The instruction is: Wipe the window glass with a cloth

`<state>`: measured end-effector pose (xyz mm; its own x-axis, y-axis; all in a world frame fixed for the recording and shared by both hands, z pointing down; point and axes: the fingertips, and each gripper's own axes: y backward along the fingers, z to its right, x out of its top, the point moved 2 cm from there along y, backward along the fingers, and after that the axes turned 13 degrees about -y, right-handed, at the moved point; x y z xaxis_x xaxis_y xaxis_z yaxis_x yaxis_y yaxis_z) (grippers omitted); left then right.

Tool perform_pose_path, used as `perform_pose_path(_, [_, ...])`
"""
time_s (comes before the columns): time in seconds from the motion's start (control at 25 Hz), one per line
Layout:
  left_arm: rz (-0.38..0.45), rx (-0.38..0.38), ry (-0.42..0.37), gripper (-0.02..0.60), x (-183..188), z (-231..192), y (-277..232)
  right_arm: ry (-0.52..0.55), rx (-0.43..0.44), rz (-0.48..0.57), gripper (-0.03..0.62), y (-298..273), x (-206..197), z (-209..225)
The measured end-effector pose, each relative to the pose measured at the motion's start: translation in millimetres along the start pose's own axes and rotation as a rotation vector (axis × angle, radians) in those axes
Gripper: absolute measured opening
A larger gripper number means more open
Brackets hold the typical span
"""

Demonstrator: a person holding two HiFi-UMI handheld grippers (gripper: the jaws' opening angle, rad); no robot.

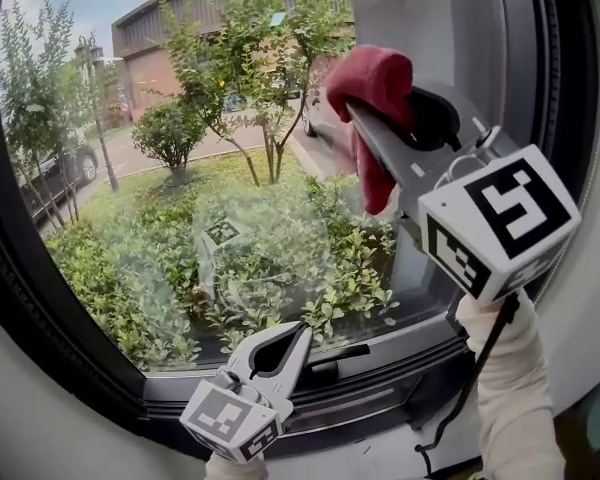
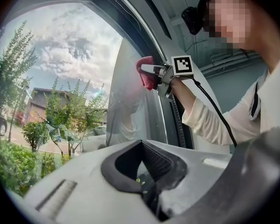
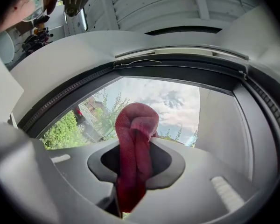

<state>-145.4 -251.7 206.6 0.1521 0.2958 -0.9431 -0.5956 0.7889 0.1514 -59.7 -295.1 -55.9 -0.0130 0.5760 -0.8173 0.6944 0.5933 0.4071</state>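
Clamping with right gripper (image 1: pixel 365 118) jaws on red cloth (image 1: pixel 375 73), bunched past the tips at window glass (image 1: pixel 160 198). Holding left gripper (image 1: pixel 302 333) lower, near window frame (image 1: pixel 380 368), jaws closed, empty.

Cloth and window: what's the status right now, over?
Right gripper shut on red cloth, up by the glass. Left gripper shut, empty, held low. Nothing in the way.

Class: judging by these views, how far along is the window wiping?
Done: the red cloth is clamped in the right gripper. In hand: it is up at the upper right of the glass. Left: hazy streaks show lower down; the left gripper is shut, empty.
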Motion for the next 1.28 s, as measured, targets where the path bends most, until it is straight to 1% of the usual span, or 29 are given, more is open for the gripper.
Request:
perform_pose_path(0.08, [-0.010,-0.002,0.001,0.000,-4,5,-2,-0.002,-0.008,0.004,0.120,5,-9,0])
perform_pose_path(0.16, [-0.025,-0.003,0.001,0.000,-10,10,-5,-0.028,-0.009,0.004,0.120,11,-22,1])
perform_pose_path(0.36, [-0.048,-0.011,-0.007,0.000,-27,23,-15,-0.075,-0.013,0.007,0.120,32,-63,2])
perform_pose_path(0.52, [-0.068,-0.019,-0.004,0.000,-33,36,-17,-0.099,-0.025,-0.015,0.120,52,-90,-1])
perform_pose_path(0.64, [-0.081,-0.025,-0.002,0.000,-46,43,-22,-0.116,-0.033,-0.032,0.120,65,-118,-5])
perform_pose_path(0.88, [-0.105,-0.032,0.029,0.000,-54,61,-21,-0.170,-0.042,-0.103,0.120,97,-164,-19])
perform_pose_path(1.16, [-0.142,-0.064,0.020,0.000,-53,74,-25,-0.254,-0.053,-0.109,0.120,118,-194,-39])
perform_pose_path(1.28, [-0.150,-0.075,0.009,0.000,-53,77,-35,-0.256,-0.059,-0.099,0.120,119,-199,-35])
